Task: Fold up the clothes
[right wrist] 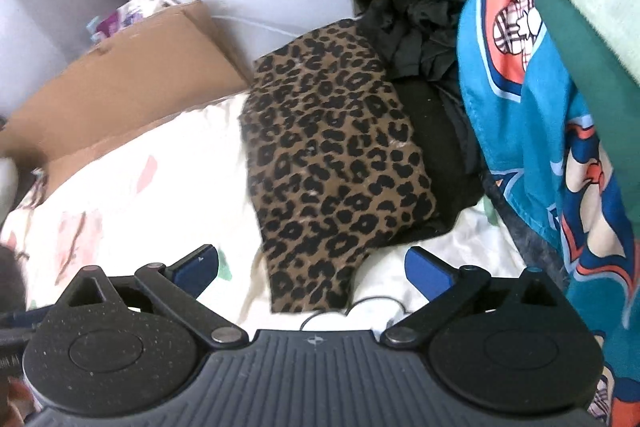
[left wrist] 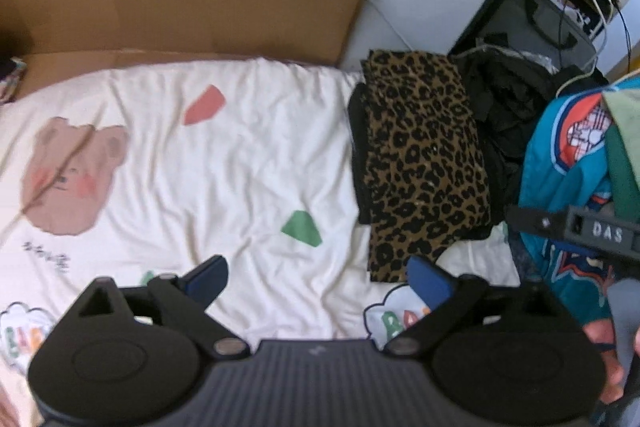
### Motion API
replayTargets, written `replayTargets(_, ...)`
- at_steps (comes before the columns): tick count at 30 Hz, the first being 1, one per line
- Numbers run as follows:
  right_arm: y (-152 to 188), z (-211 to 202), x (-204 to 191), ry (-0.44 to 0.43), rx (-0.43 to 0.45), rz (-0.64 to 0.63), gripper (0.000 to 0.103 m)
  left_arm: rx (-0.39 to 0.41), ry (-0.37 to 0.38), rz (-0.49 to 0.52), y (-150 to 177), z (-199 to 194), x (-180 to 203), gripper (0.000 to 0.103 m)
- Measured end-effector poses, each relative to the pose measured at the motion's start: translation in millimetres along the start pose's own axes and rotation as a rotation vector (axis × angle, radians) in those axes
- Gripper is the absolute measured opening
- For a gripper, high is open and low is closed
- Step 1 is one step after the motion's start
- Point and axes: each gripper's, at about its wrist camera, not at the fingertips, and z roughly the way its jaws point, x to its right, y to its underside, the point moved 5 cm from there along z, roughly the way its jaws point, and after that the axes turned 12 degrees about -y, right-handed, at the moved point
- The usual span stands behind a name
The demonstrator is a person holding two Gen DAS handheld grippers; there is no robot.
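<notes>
Cream bedding [left wrist: 224, 163] printed with a bear and coloured shapes covers the bed, with cardboard [left wrist: 180, 11] behind it. Folded leopard-print cloth [left wrist: 424, 163] lies on dark clothes [left wrist: 504, 107], beside a teal printed garment [right wrist: 520, 131]. Both the left gripper [left wrist: 318, 281] and right gripper [right wrist: 312, 267] hover spread wide, holding nothing.

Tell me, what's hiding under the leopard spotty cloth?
A black garment sticks out beneath the leopard cloth along its edges, and both lie on the cream bear sheet. How far the black piece goes underneath, or whether anything else is there, is covered.
</notes>
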Motion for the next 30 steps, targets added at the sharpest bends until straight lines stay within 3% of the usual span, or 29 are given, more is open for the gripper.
replayTargets(4,2,-28,-8,0.013,0.011,-0.005,0.102,0.009,-0.033,-0.004,-5,-34,-14,0.099)
replayTargets(10,4,-55,-24,0.031,-0.052,-0.050,0.102,0.026,-0.088,0.022,-7,-89,-35,0.102)
replayTargets(14,9,-61,-35,-0.049,-0.137,-0.057,0.102,0.026,-0.127,0.004,-5,-118,-61,0.102)
replayTargets(17,12,-70,-49,-0.041,-0.170,-0.109,0.102,0.022,-0.150,-0.020,-2,-138,-87,0.102)
replayTargets(24,7,-103,-85,-0.090,-0.197,-0.161,0.102,0.026,-0.217,-0.086,-7,-201,-151,0.102)
replayTargets(30,-9,-139,-108,-0.125,-0.163,-0.147,0.102,0.050,-0.254,-0.110,-6,-247,-183,0.102)
